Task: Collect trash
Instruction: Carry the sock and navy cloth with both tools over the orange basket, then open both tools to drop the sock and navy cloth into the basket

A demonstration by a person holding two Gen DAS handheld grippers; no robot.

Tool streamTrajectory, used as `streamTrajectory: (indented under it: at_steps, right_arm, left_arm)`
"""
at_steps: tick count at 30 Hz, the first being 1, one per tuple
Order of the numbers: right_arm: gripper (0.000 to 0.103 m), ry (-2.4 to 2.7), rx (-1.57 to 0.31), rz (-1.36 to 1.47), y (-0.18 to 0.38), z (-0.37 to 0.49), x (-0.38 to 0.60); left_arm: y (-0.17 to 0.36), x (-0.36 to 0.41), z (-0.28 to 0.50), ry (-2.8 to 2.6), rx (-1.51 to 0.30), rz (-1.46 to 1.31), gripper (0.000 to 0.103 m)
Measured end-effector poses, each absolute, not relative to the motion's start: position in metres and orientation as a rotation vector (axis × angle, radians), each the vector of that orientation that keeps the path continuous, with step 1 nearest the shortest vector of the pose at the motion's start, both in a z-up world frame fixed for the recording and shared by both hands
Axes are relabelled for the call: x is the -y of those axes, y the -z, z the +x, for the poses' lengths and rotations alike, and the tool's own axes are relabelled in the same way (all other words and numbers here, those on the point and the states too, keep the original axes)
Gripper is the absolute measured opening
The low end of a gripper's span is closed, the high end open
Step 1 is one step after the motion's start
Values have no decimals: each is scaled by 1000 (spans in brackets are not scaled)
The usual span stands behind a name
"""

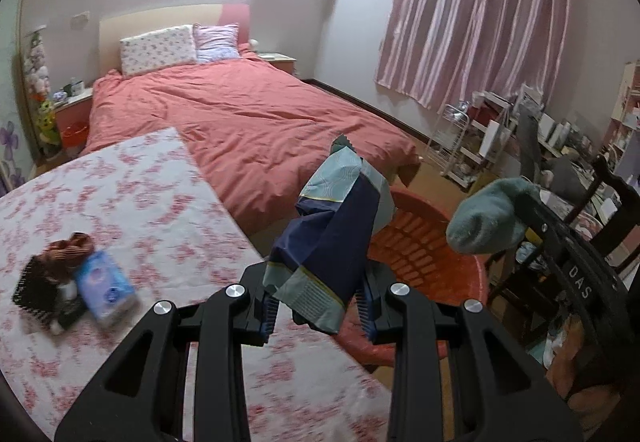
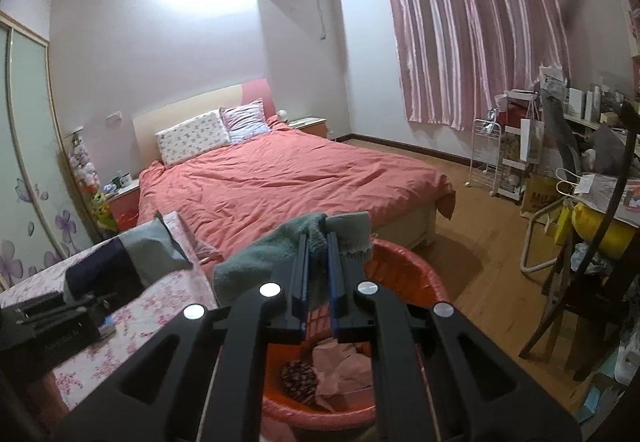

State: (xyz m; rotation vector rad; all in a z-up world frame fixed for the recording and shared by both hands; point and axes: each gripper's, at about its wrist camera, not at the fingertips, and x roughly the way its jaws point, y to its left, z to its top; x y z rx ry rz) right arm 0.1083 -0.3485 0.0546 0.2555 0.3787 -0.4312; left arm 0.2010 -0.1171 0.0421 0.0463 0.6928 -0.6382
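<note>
- The left gripper (image 1: 320,308) is clamped on a crumpled blue-and-teal foil snack wrapper (image 1: 332,238), held up at the edge of the floral-cloth table (image 1: 132,201), with the round orange-red plastic basket (image 1: 436,258) just behind it.
- The right gripper (image 2: 318,284) is pinched nearly closed on a grey-green terry sock (image 2: 264,254), right above the same basket, whose rim (image 2: 416,266) shows under the jaws.
- My judgement: bring each item fully over the basket's opening before letting go — the wrapper looks closer to the rim than the middle.
- The basket's contents are partly hidden; a pinecone-like lump (image 2: 300,378) and pink paper (image 2: 340,366) show.
- The small dark items and blue tissue pack (image 1: 106,292) on the table are blurred.
</note>
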Motion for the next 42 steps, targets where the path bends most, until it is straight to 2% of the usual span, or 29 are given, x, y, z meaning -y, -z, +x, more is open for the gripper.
streamTrajectory:
  at_steps: [18,22,24,32,42]
  right_arm:
    - [11,451,-417,346,-34,127,398]
    - [20,434,-440,383,-26,136,410]
    - [29,433,-446,388,-23,138,412]
    - [43,449,-455,379,-17,135,412]
    - [52,409,-462,313,-27,138,380]
  left_arm:
    - [-10,183,202,699,-786,105,33]
    - [-2,191,202,704,-814,129,41]
    - [3,193,203,699,-826,138,49]
    - [8,183,204,659,-846,147,55]
    - [3,144,206,590,-820,161,59]
